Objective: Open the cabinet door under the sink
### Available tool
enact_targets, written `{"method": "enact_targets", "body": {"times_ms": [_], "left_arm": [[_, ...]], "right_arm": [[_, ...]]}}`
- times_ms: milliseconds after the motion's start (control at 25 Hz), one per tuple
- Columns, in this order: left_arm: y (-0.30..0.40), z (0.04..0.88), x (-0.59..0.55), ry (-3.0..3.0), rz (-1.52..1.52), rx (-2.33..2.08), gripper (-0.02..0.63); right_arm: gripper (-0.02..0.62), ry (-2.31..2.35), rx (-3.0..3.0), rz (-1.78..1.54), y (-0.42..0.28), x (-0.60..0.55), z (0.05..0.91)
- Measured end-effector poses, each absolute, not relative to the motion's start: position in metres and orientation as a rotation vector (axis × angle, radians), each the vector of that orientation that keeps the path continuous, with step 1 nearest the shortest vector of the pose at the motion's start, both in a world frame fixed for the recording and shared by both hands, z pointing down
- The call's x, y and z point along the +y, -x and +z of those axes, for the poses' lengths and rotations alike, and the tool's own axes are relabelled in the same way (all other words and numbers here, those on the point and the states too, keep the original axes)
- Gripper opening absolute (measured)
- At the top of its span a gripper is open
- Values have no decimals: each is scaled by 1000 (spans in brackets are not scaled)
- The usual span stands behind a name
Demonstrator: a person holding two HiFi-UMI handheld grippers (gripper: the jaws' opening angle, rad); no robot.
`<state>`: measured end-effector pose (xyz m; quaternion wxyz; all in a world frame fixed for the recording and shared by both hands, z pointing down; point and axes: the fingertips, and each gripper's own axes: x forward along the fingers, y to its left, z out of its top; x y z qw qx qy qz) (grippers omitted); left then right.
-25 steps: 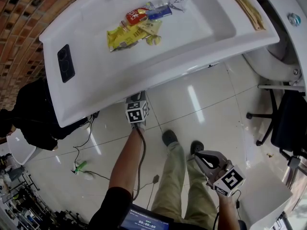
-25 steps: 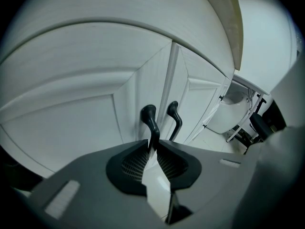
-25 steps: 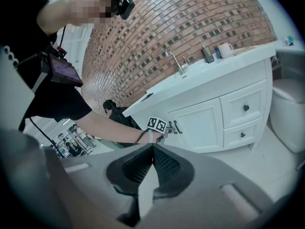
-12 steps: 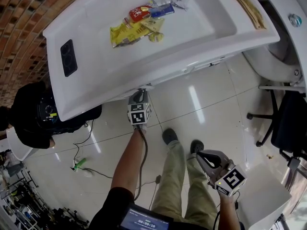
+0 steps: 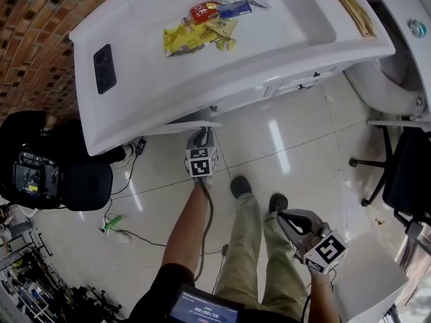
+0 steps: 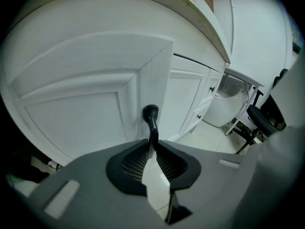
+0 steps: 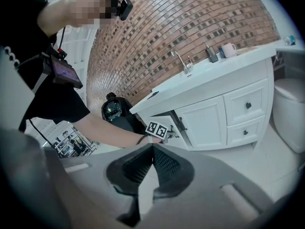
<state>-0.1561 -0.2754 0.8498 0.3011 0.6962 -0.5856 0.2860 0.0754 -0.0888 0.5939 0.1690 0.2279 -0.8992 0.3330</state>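
Our left gripper (image 6: 151, 146) jaws pinch the cabinet door (image 6: 90, 118) handle (image 6: 151, 117), door ajar; right gripper (image 7: 152, 149) jaws pressed together.

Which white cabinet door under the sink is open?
The white panelled door whose black handle the left tool grips; it stands ajar, while its neighbour door sits flush.
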Motion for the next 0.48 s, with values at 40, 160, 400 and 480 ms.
{"method": "enact_targets", "body": {"times_ms": [40,160,400,480], "left_arm": [[156,850,-273,-1844,758,-1555,67],[157,851,-265,-1837,757,-1561,67],[156,849,-251,-1833,747,-1565,67],[157,849,-247,-1826,741,-1573,67]], "right_arm": [[-9,-642,-2556,945,-76,-87,594],[-9,-627,-2555,941,-78,-80,595],[-9,-607,-2552,946,-81,-65,597],[-9,-599,-2550,946,-80,-61,597]]}}
